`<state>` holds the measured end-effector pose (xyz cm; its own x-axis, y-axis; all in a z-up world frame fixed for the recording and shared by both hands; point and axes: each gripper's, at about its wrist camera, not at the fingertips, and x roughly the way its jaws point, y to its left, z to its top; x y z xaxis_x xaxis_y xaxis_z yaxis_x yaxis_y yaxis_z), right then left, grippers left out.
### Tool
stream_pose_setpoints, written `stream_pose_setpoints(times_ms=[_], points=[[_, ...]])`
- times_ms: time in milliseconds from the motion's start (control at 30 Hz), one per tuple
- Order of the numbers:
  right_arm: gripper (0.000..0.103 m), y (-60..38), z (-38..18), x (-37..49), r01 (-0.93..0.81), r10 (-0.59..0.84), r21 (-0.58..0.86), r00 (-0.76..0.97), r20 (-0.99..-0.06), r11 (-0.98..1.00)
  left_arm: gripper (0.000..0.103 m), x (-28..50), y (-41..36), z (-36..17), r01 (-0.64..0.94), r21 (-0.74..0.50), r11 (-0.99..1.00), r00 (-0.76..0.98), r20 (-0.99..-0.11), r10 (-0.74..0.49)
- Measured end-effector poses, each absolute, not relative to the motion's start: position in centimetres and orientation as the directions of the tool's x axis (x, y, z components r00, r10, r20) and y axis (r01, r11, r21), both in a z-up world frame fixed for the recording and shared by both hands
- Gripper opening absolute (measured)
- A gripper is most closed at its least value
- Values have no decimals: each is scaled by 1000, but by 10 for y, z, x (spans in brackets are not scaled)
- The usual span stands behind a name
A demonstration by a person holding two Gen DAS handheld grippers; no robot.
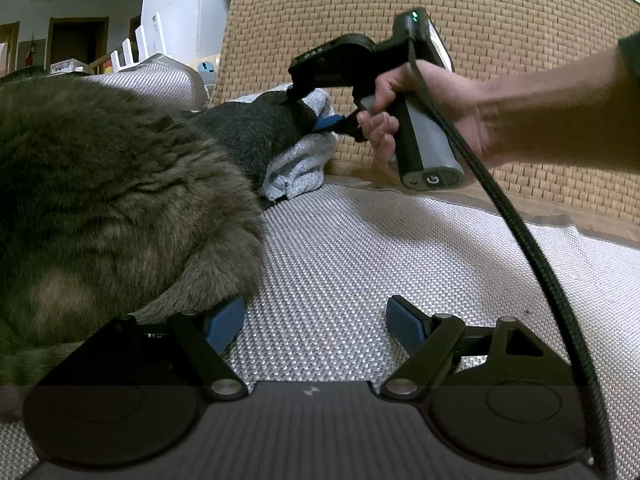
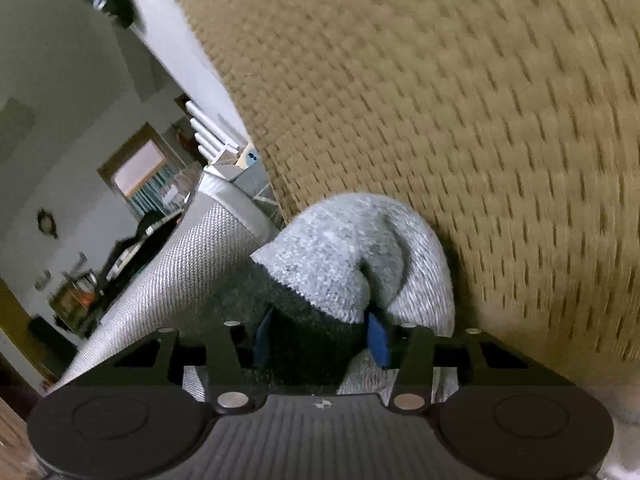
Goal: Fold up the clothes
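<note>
1. Left gripper (image 1: 316, 326): blue-padded jaws spread wide, nothing between them, low over the silver-grey woven seat cover (image 1: 380, 248).
2. Furry brown-grey tabby cat (image 1: 100, 200) just left of it.
3. Right gripper (image 2: 320, 338) pinching the dark charcoal knit garment (image 2: 308, 340), light grey knit cloth (image 2: 340, 248) bunched against it.
4. Behind: tan woven-mat backrest (image 1: 400, 12).

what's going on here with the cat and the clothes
A person is folding clothes on a couch cushion, a claw in each hand. The right claw has its jaws around a dark grey garment lying with a light grey garment. The left claw hangs open and empty beside a cat.
</note>
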<state>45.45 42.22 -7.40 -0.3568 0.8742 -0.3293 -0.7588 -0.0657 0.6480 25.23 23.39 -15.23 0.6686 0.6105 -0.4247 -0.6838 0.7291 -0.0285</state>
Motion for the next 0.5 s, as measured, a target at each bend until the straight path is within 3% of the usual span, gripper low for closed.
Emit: stream_pose_setpoints(times_ms=[500], points=[[49, 418, -99, 470, -712, 870, 694, -405, -283, -106, 82, 251, 236, -151, -685, -24, 728, 666, -426, 612]])
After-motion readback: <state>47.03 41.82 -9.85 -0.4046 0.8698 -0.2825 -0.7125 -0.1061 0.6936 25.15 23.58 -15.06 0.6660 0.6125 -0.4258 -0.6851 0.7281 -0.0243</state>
